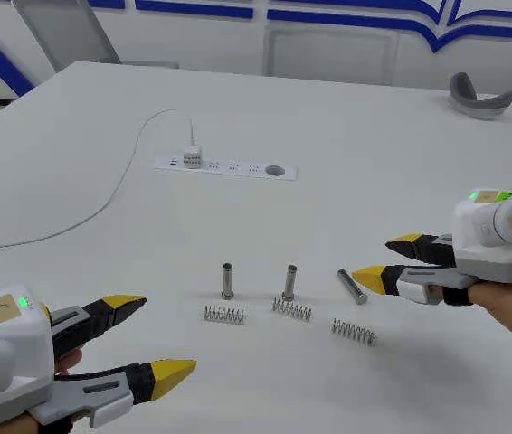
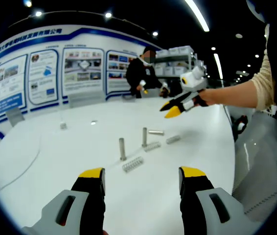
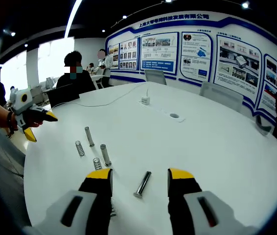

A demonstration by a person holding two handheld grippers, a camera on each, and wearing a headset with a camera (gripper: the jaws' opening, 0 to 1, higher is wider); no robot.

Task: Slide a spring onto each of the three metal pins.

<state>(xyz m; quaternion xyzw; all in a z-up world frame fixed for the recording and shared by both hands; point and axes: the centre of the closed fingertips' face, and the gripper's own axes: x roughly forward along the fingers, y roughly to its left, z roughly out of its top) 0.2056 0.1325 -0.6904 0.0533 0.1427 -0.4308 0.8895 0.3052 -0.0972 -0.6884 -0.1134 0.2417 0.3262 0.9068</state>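
Two metal pins stand upright on the white table, one on the left [image 1: 227,280] and one in the middle [image 1: 289,282]. A third pin [image 1: 352,286] lies flat to their right. Three springs lie loose in front of them: left [image 1: 224,315], middle [image 1: 292,310], right [image 1: 354,332]. My left gripper [image 1: 158,336] is open near the table's front left, well short of the springs. My right gripper [image 1: 384,258] is open just right of the lying pin [image 3: 142,184], which points in between its jaws. The left gripper view shows the upright pins [image 2: 122,149] and nearest spring [image 2: 132,164] ahead.
A white power strip [image 1: 226,166] with a plugged charger and a long cable [image 1: 120,181] lies mid-table. A grey curved object [image 1: 480,95] sits at the far right. Chairs stand at the far edge, and a person [image 3: 75,73] sits beyond the table.
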